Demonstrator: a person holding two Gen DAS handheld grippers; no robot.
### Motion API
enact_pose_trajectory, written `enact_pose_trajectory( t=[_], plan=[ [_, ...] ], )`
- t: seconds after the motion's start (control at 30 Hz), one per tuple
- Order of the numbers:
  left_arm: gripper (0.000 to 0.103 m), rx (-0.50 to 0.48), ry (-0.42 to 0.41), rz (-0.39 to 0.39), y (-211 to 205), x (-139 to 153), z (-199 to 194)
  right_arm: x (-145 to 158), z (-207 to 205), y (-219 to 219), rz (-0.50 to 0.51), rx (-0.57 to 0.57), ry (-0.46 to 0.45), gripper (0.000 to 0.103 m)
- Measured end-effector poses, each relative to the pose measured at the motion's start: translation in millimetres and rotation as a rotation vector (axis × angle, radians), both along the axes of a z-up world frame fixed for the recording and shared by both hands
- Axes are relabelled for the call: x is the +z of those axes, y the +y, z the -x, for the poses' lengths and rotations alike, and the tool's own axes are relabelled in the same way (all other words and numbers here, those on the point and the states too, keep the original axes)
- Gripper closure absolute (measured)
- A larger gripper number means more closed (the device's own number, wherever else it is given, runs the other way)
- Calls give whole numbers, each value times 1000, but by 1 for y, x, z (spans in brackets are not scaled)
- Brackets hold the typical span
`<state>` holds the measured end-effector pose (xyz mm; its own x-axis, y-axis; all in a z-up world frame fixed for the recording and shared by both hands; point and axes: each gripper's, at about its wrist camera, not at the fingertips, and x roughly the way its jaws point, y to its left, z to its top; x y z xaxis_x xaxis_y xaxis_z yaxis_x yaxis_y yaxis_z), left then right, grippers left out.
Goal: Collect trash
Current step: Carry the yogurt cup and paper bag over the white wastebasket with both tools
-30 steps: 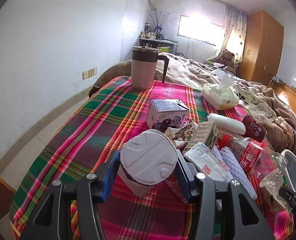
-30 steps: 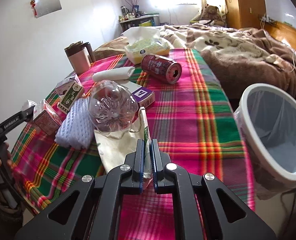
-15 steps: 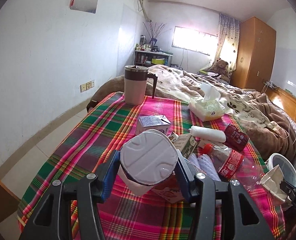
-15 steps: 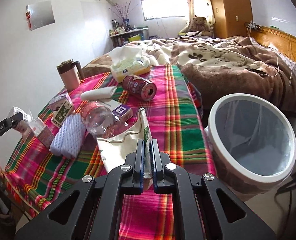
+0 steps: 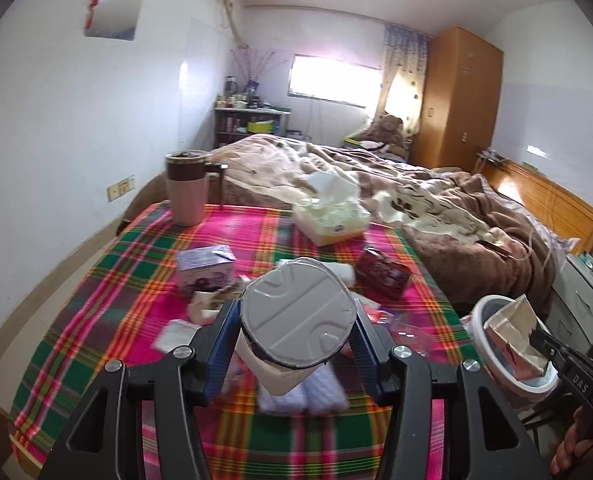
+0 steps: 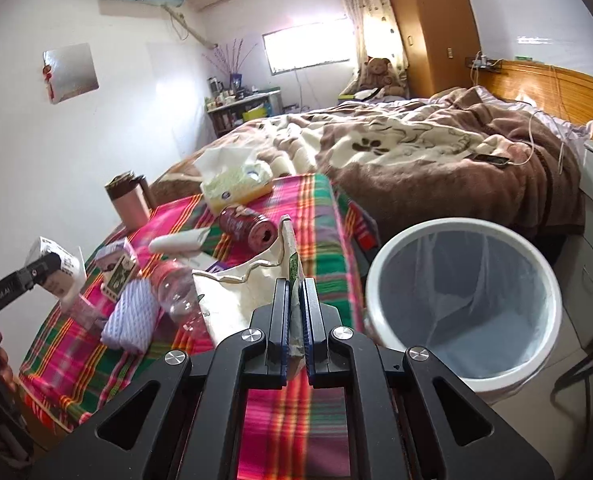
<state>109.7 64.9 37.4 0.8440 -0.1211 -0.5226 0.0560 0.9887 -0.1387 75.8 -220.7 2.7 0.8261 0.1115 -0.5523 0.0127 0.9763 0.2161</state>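
The left gripper (image 5: 296, 330) is clamped on a white carton (image 5: 296, 320), silver base toward the camera, at lower centre of the left wrist view. The blue pads (image 5: 221, 346) press on both sides of the carton, which hangs above the plaid tablecloth (image 5: 96, 320).

The right gripper (image 6: 294, 320) is closed tight on a flattened cream paper bag (image 6: 240, 292), pinched at its edge at lower centre of the right wrist view. The rest of the bag hangs to the left of the jaws.

The white bin (image 6: 464, 304), lined with a thin bag, stands at right centre of that view, just beside the table edge.

Left on the cloth, centre left of the frame:
- a clear plastic bottle (image 6: 176, 292);
- a lilac foam net (image 6: 130, 316) just left of the bottle;
- a red can (image 6: 248, 226) on its side;
- a tissue pack (image 6: 236, 184) behind the can;
- a pink mug (image 6: 128, 200) at the far corner.
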Motion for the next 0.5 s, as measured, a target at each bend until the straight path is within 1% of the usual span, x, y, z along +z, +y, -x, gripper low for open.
enact_pose_trajectory(
  t=[0.33, 0.4, 0.5],
  plan=[
    [49, -206, 4, 5, -95, 4, -13, 17, 3, -44, 19, -98, -48, 97],
    [49, -253, 13, 21, -114, 5, -16, 17, 3, -52, 18, -118, -48, 97],
    [49, -314, 11, 13, -142, 7, -20, 15, 1, -67, 7, -145, -40, 97]
  ],
)
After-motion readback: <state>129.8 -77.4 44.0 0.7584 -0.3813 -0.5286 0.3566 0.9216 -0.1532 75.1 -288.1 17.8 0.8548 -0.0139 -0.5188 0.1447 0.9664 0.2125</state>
